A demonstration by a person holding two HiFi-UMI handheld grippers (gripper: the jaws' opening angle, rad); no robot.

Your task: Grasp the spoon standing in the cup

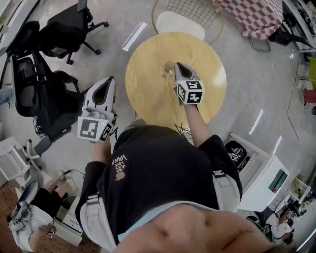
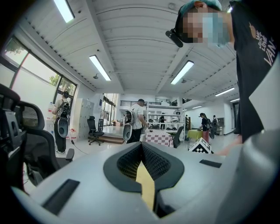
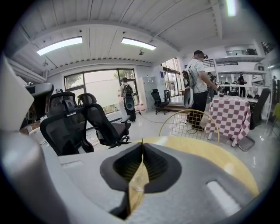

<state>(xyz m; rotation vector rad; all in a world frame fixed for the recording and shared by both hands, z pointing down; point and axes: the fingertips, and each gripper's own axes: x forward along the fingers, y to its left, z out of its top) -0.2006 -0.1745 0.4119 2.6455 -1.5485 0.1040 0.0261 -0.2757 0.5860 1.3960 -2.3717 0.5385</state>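
A clear cup (image 1: 169,67) stands near the middle of the round wooden table (image 1: 148,84). My right gripper (image 1: 177,66) reaches over the table with its tips at the cup's rim. In the right gripper view its jaws are closed together, and a thin sliver of the spoon (image 3: 142,141) sticks up between the tips of the right gripper (image 3: 141,147). The rest of the spoon and the cup are hidden behind the jaws. My left gripper (image 1: 104,82) hangs off the table's left side. Its jaws meet with nothing between them in the left gripper view (image 2: 141,145).
Black office chairs (image 1: 47,84) crowd the floor to the left. A white wire-backed chair (image 1: 180,22) stands behind the table, and a checked tablecloth (image 1: 256,15) lies at the far right. White equipment (image 1: 259,173) sits at the right. People (image 2: 139,120) stand in the background.
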